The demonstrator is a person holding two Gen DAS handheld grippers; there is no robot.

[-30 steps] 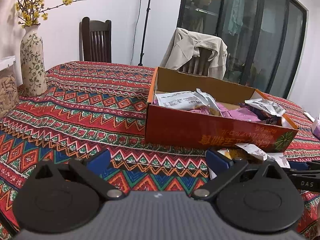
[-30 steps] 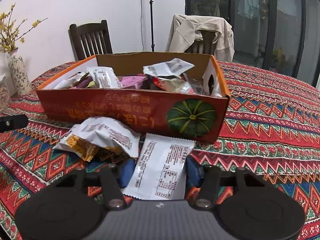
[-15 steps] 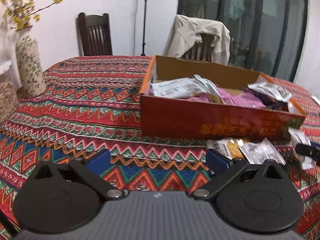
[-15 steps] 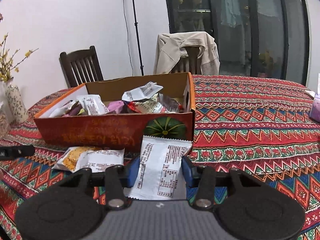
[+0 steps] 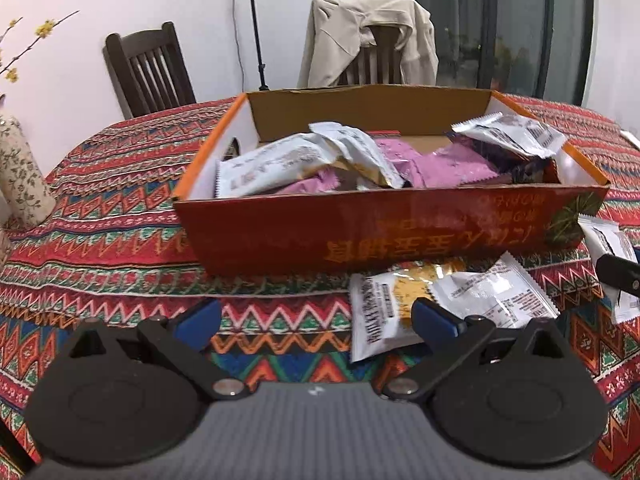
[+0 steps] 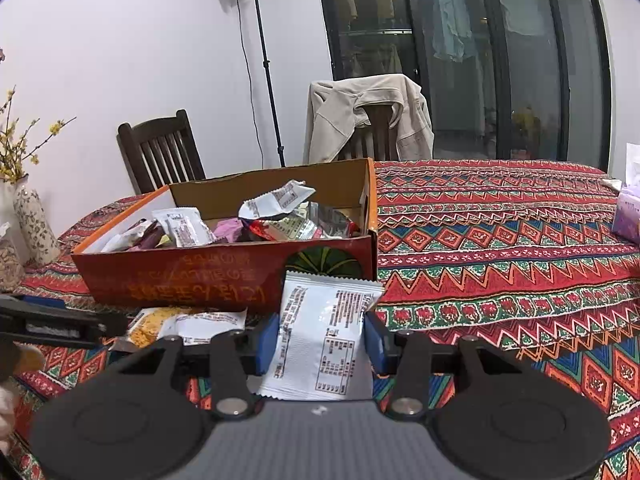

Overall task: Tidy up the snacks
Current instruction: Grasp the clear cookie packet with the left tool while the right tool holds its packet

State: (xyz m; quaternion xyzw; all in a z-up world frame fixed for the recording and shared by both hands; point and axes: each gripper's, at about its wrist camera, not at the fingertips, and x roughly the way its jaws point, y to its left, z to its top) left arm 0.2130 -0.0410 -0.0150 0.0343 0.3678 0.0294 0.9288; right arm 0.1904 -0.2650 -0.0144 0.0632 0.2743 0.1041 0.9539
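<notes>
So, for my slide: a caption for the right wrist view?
Right gripper clamps a white snack packet before the orange snack box.

Each view looks forward and downward along its gripper's fingers, from low over the table [image 5: 100,216] and near the long front wall of the box [image 5: 400,224]. The left wrist camera sits toward the box's left end and sees well into it; the right wrist camera faces the box [image 6: 180,272] from off its right corner, with open tablecloth to the right. Both share the box, the loose packets [image 5: 440,296] before it, two chairs [image 6: 160,148] and the glass doors [image 6: 500,60].
</notes>
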